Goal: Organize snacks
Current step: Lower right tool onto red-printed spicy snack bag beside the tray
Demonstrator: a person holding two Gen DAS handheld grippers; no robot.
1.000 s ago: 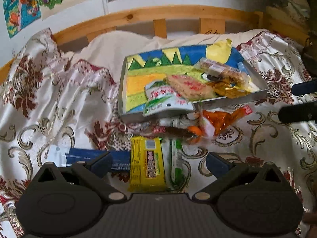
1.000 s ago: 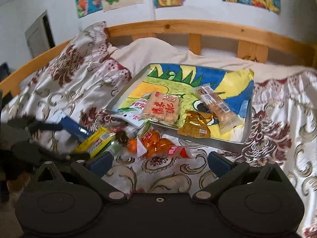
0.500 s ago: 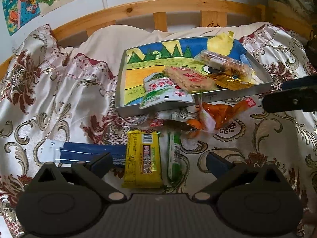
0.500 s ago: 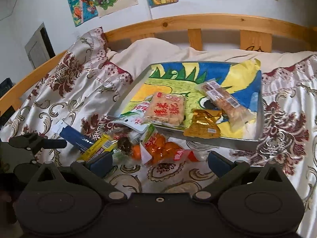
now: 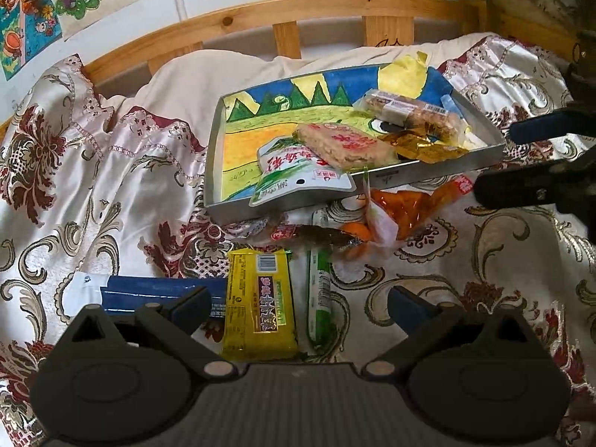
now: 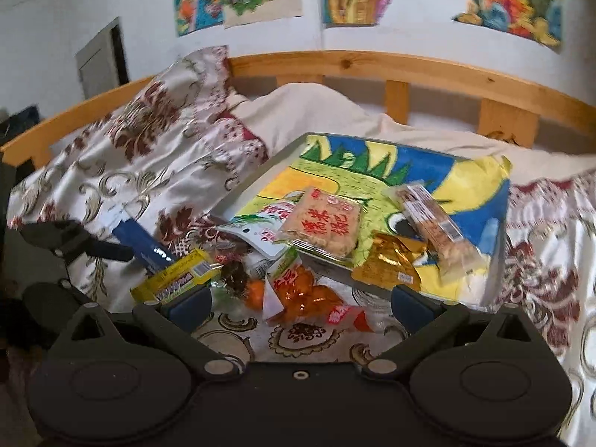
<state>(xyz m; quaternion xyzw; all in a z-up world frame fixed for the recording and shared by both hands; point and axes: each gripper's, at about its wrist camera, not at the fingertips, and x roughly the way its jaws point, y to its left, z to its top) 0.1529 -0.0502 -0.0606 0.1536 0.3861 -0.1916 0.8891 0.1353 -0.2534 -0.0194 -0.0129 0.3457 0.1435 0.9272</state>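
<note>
I hold my left gripper (image 5: pixel 298 300) wide over the flat yellow foil snack packet (image 5: pixel 259 306) near the shallow grey metal tray (image 5: pixel 238 210), ready to straddle it, my right gripper (image 6: pixel 300 298) empty and wide too.

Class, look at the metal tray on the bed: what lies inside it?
Inside the tray: a rice cake, a green pouch overhanging the rim, a gold packet, a nut bar. The drawing beneath is partly covered.
</note>
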